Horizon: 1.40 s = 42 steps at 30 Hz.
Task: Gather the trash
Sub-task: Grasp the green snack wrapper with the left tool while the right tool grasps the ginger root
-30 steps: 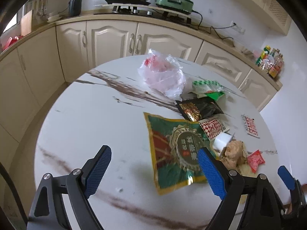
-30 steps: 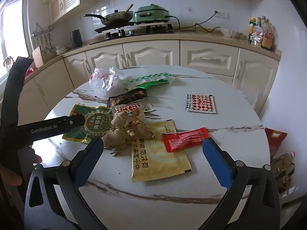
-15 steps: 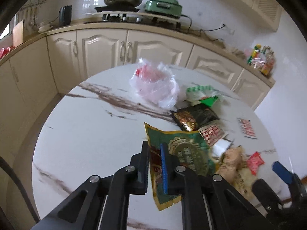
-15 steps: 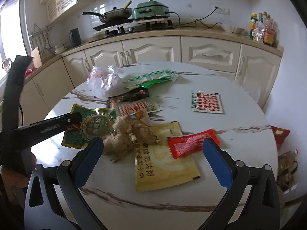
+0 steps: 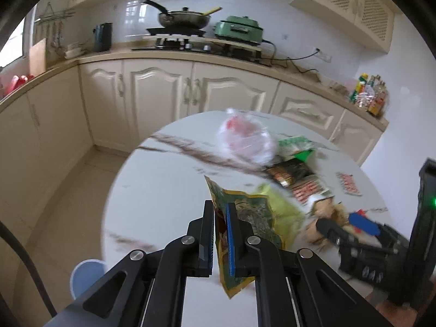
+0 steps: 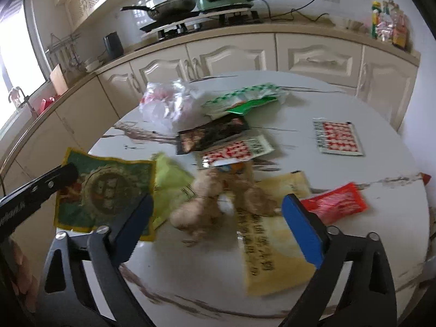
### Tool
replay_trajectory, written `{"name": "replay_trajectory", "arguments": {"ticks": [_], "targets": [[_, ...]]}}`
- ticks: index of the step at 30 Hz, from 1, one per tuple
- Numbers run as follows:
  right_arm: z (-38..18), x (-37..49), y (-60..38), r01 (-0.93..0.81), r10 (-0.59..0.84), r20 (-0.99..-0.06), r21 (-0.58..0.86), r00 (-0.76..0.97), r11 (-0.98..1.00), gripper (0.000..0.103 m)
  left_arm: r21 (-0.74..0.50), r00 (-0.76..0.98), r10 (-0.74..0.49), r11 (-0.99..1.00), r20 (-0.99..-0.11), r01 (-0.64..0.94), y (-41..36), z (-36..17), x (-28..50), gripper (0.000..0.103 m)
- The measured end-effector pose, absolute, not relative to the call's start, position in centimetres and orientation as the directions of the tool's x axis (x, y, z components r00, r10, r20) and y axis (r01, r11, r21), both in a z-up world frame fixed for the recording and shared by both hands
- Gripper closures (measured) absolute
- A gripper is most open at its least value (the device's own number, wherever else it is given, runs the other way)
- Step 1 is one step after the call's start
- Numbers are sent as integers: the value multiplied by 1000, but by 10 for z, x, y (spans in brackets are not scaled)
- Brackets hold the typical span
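My left gripper (image 5: 219,212) is shut on the near edge of a green wrapper with a yellow border (image 5: 250,212), which hangs lifted and bent above the round marble table (image 5: 163,190). In the right wrist view the same wrapper (image 6: 109,188) is pinched by the left gripper's black tip (image 6: 65,174). My right gripper (image 6: 216,203) hovers over a lump of ginger (image 6: 201,209). Its jaws are closing, with the ginger between them and the pads not touching it. The ginger partly covers a yellow packet (image 6: 272,245) and lies next to a red sachet (image 6: 335,201).
Farther back lie a checkered packet (image 6: 338,136), a black wrapper (image 6: 212,133), a green-white bag (image 6: 245,98) and a clear plastic bag (image 6: 166,103). A pale yellow-green wrapper (image 6: 169,182) shows beside the green one. A blue round container (image 5: 87,275) stands below the table's left edge. Cabinets run behind.
My left gripper shut on the green wrapper's edge and raised it off the table. My right gripper moved forward and down over the ginger, its jaws narrowing.
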State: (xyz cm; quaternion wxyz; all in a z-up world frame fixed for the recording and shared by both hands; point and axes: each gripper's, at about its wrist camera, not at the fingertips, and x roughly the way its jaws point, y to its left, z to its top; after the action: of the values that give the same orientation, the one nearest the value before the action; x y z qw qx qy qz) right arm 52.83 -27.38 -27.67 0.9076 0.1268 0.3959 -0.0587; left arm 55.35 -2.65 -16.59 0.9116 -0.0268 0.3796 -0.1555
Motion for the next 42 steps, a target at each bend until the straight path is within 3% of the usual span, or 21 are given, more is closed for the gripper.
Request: {"name": "replay_trajectory", "arguments": {"ticks": [1,4,7,10,13,16,17,23,28,31,36,38,39,42], "targets": [[-278,531,-271,199,-1,-738,181,675,963,20,-167,663,-293,954,-688,248,-18,-169,550,98],[-282,539,-259,199,-28,-748,140,663,970,22,-179,648,-283,958,-707,223,0,-176,544,98],[-283,544,-249,207,-79,-755,76,651,975,36,-189,629,-279,960,-725,208,13,-184,540,98],[-286,548,-246,205,-109,-756,34,646,978,39,-208,606,-291,956,-740,205,18,-190,537,98],[-285,548,-250,218,-134,-760,10,636,976,53,-205,595,-294,955,-748,214,18,-191,537,97],[-284,540,-256,210,-99,-773,45,627,977,58,-202,589,-299,953,-751,226,18,-193,533,97],[-285,538,-258,206,-69,-784,76,617,976,64,-208,582,-306,951,-753,230,19,-193,534,97],[-291,539,-258,177,-11,-802,119,597,977,66,-219,575,-320,946,-753,239,23,-196,535,92],[-295,547,-255,190,-32,-799,104,600,976,66,-203,577,-313,947,-754,247,18,-194,530,69],[-297,554,-255,170,-18,-799,106,601,980,65,-201,578,-316,946,-753,255,16,-193,529,61],[-295,553,-254,157,2,-786,126,619,980,67,-175,584,-306,947,-751,271,4,-194,526,63],[-291,549,-252,148,3,-770,126,637,981,67,-203,577,-329,940,-747,274,3,-195,527,74],[-289,546,-252,145,10,-764,135,645,980,67,-226,571,-345,936,-745,271,5,-196,528,86],[-282,539,-252,141,17,-750,147,661,979,67,-323,553,-403,915,-729,241,18,-199,530,94]]}}
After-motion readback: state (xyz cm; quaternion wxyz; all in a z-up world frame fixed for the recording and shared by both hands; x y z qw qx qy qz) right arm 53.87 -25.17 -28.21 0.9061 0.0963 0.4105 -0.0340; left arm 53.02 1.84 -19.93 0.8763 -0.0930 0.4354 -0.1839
